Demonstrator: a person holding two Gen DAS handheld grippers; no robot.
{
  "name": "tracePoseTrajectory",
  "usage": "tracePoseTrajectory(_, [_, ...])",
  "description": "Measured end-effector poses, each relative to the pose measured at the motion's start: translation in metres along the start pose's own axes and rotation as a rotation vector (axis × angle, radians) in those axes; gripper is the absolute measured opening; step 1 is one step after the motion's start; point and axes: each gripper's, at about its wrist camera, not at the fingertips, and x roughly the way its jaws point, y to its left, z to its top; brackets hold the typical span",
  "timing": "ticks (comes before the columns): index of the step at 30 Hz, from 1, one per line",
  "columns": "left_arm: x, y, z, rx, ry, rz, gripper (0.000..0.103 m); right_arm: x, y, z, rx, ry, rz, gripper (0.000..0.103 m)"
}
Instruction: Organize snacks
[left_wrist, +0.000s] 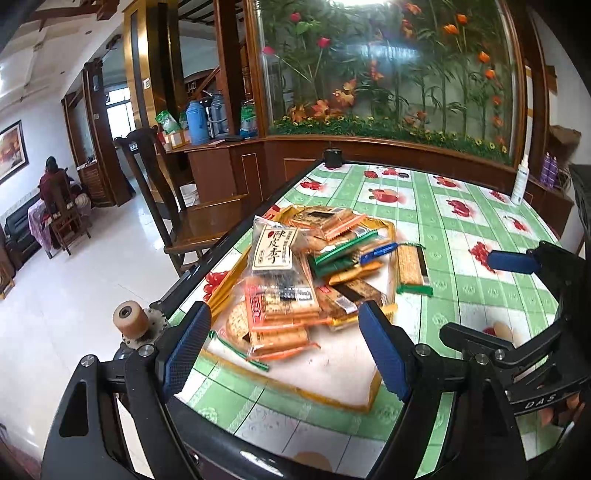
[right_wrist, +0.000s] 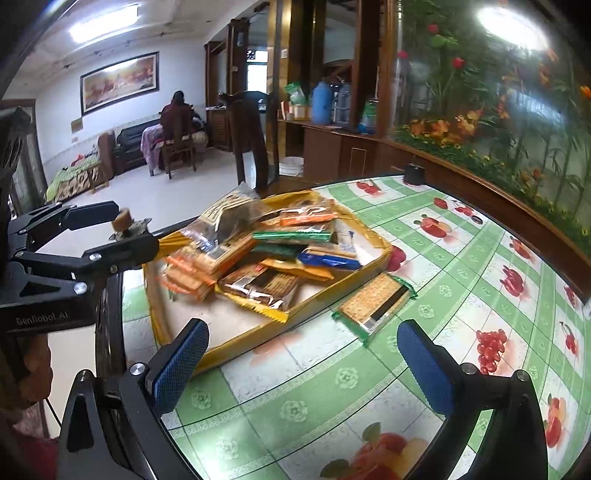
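Both grippers are hovering wide open and empty; the left gripper (left_wrist: 284, 343) is facing the yellow tray (left_wrist: 364, 400) of snack packets (left_wrist: 284, 295); the right gripper (right_wrist: 303, 365) is seemingly lining up on the green-edged cracker packet (right_wrist: 373, 302) lying just beside it, needing a descent to straddle it.

The surface (right_wrist: 332, 387) wears green-and-white checks with red fruit; the tray (right_wrist: 332, 295) is yellow; snack packets (left_wrist: 280, 295) show orange, green, blue.
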Motion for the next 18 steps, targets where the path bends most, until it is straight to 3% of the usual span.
tracePoseTrajectory(6, [-0.011,0.003,-0.012,0.029,-0.007,0.019,0.084,-0.003,0.007,-0.008,0.016,0.003,0.004,0.103])
tracePoseTrajectory(13, [-0.027,0.017,-0.017,-0.002,-0.029,-0.049,0.086,-0.011,0.014,-0.013,0.053,-0.002,0.004,0.103])
tracePoseTrajectory(18, [-0.036,0.013,-0.015,0.026,-0.061,-0.022,0.095,-0.013,0.023,-0.008,0.036,-0.012,0.000,0.103])
